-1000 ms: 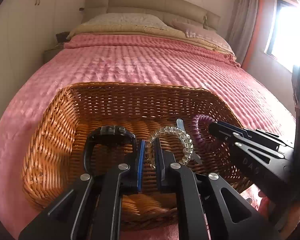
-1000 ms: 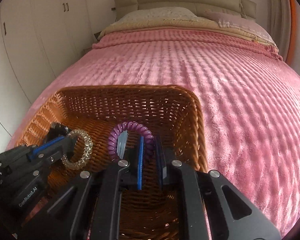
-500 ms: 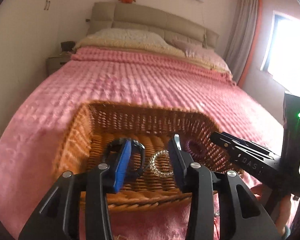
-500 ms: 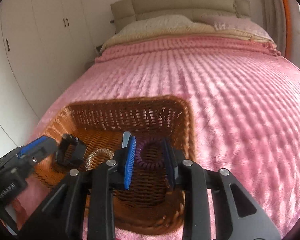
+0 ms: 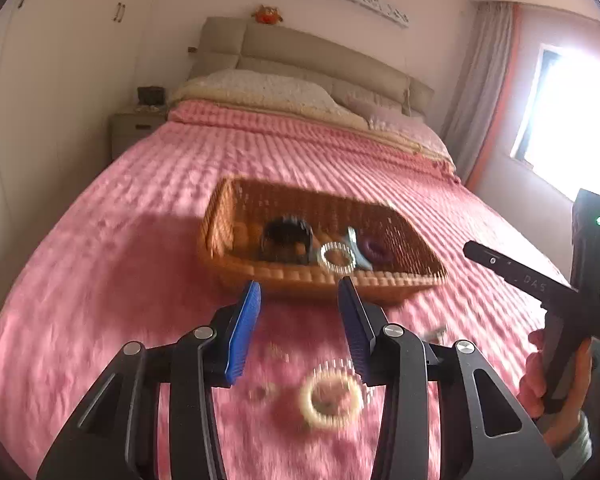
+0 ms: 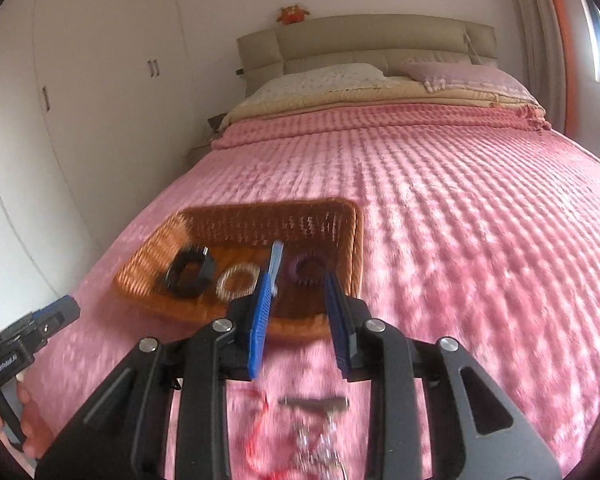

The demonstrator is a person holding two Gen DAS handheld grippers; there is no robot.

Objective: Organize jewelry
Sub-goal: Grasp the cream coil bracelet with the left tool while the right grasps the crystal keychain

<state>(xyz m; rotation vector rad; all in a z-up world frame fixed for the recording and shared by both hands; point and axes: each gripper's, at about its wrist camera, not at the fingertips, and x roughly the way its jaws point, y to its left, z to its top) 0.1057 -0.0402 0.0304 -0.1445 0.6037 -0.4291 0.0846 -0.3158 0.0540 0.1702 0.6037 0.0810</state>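
Basket contents: black bracelet (image 6: 190,270), clear beaded ring (image 6: 239,281), pale blue clip (image 6: 275,262) and purple coil tie (image 6: 309,267) lying in a row on the floor of the wicker basket (image 6: 236,220), from left to right in the right wrist view.
Pieces outside: cream ring (image 5: 327,395) on the pink bedspread (image 6: 460,220), near side of the basket, just below the left gripper (image 5: 298,330); smaller blurred bits to its left, too smeared to name.
More pieces outside: red cord (image 6: 256,428) and metal clip (image 6: 314,403) with a pale tangle under it, near edge, below the right gripper (image 6: 298,320).
Left gripper state: jaws apart, nothing between them.
Right gripper state: jaws apart, also empty.
Risk, cord: thin and limp, likely to slip from flat pads or drag the tangle along with it.
Risk, cream ring: soft plush cover may give under a downward push, so pads could close on fabric instead of on the ring.
Risk, basket: light wicker on soft bedding, likely to tip or slide if a finger catches the near rim, spilling the sorted pieces.
Risk, both hands: grippers close side by side at the near edge, so a collision is possible when reaching together.
Risk, sight: strong blur on the near pieces, so exact position hard to judge.
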